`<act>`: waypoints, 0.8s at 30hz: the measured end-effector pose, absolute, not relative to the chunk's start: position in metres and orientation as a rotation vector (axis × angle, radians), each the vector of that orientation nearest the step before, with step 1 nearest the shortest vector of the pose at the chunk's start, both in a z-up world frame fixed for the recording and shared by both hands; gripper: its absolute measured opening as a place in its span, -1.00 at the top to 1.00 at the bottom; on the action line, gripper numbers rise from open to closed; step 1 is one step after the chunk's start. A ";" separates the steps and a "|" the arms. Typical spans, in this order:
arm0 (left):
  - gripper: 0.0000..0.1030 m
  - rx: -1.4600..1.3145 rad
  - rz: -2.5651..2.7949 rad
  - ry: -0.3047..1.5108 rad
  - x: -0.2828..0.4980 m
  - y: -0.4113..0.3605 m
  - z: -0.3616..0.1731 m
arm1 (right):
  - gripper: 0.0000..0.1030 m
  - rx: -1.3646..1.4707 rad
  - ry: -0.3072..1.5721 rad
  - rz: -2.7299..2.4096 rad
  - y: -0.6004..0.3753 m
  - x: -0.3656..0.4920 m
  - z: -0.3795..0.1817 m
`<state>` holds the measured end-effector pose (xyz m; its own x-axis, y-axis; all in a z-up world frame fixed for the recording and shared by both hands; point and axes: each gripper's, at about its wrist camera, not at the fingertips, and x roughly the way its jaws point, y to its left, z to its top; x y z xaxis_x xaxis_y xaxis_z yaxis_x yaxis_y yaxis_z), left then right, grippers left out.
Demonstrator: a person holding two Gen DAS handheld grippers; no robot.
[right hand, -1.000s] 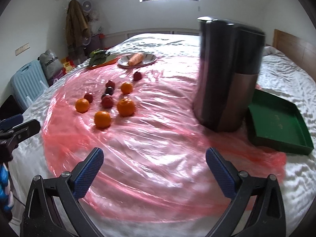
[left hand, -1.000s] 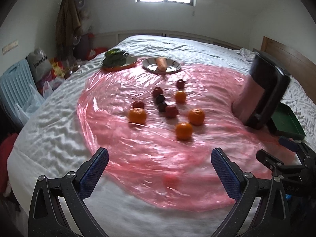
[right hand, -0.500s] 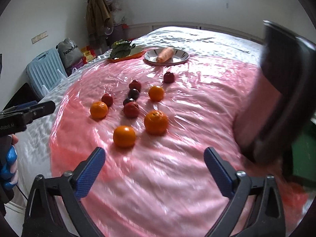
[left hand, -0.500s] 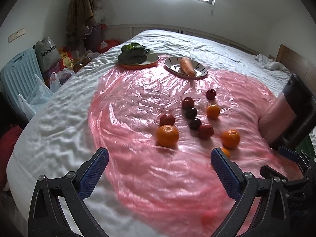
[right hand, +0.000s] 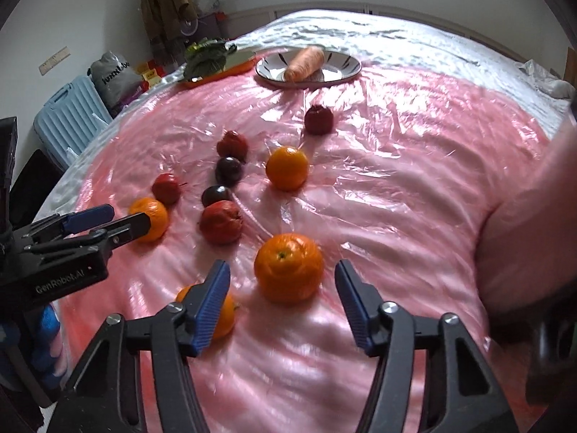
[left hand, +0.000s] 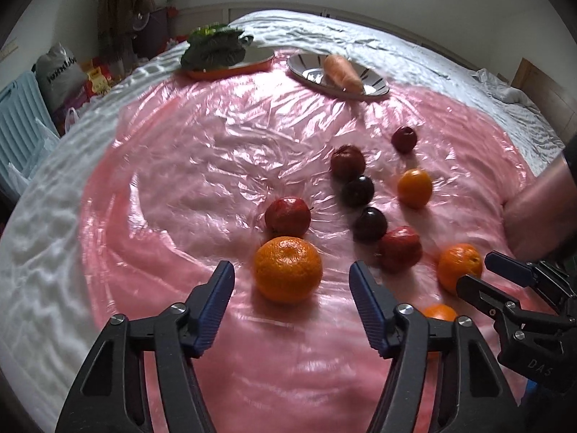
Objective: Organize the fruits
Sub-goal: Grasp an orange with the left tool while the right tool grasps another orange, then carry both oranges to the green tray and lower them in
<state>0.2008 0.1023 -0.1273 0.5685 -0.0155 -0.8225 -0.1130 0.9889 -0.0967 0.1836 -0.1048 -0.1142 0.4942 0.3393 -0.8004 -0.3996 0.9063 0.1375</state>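
While you are lowering both tools toward the pink plastic sheet, your left gripper is lining up on the nearest orange, which is lying just ahead of its tips and centred in the gap. Its jaws have just been closing, standing partly open, gripping nothing. Your right gripper is facing a second orange the same way, dead ahead, its jaws also narrowing but wider, pads not touching. Each hand is nearest its own fruit. Both oranges are looking round, bright and dimpled, with no long axis. Farther off, red apples and dark plums are sitting scattered; beyond, a carrot is resting on a plate.
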 end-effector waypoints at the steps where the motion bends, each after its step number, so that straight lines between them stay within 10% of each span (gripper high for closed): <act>1: -0.11 -0.144 0.056 0.974 0.204 0.102 -0.131 | -0.53 -0.074 0.968 0.446 -0.102 0.189 -0.118; 5: 0.00 -0.133 0.052 0.994 0.213 0.099 -0.142 | -0.13 -0.082 1.007 0.446 -0.097 0.196 -0.129; 24: 0.24 -0.221 0.035 0.953 0.206 0.118 -0.146 | -0.07 0.058 0.972 0.491 -0.117 0.194 -0.129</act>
